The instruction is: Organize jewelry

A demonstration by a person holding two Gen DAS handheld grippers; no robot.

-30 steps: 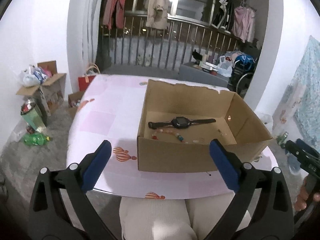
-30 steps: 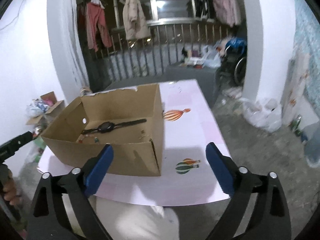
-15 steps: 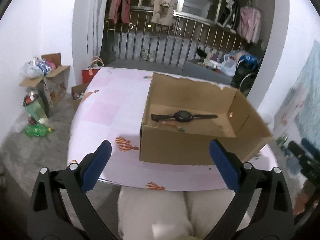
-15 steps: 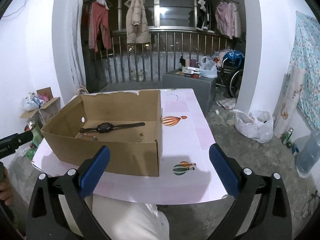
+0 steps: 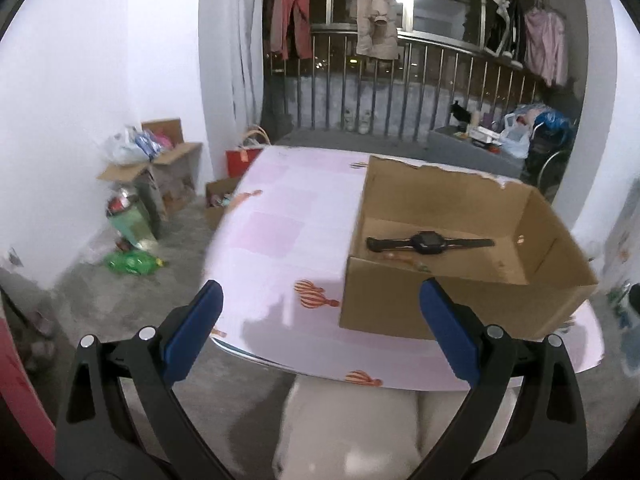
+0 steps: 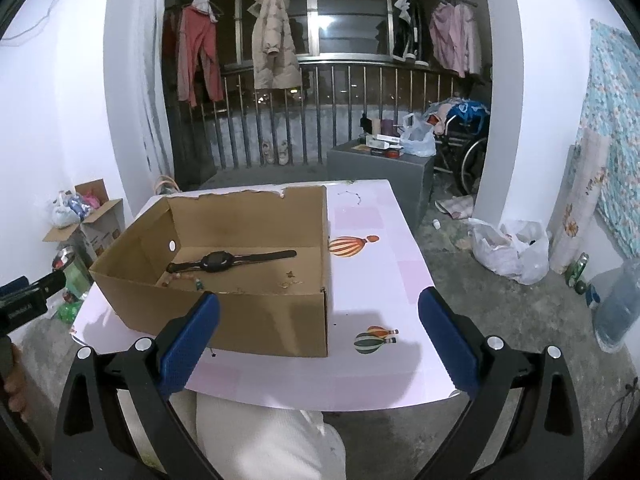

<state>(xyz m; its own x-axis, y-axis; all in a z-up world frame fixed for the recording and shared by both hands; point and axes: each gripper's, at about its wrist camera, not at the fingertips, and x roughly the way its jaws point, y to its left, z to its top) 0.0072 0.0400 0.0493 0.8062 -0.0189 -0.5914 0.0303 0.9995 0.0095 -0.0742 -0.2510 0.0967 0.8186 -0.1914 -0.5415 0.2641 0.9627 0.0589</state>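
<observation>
An open cardboard box [image 5: 460, 312] [image 6: 256, 320] stands on the pink table [image 5: 296, 220] [image 6: 376, 280]. Inside it lies a black watch [image 5: 430, 242] [image 6: 228, 261], stretched out flat. A beaded bracelet [image 6: 182, 278] [image 5: 404, 258] lies in front of the watch, and small gold pieces [image 6: 289, 280] lie on the box floor to the right. My left gripper [image 5: 320, 312] is open and empty, held back from the table's near edge, left of the box. My right gripper [image 6: 318, 318] is open and empty too, in front of the box's near right corner.
A person's knees in light trousers [image 5: 360, 424] [image 6: 264, 436] sit under the table's near edge. Cartons and bags [image 5: 148, 160] and a green bottle [image 5: 132, 260] litter the floor at left. White bags [image 6: 508, 248] and a water jug [image 6: 618, 308] lie at right. A railing with hanging clothes [image 6: 272, 44] stands behind.
Both grippers have drawn back and risen from the table. The left view has swung to the left, so the box sits further right in it. Nothing in the box moved.
</observation>
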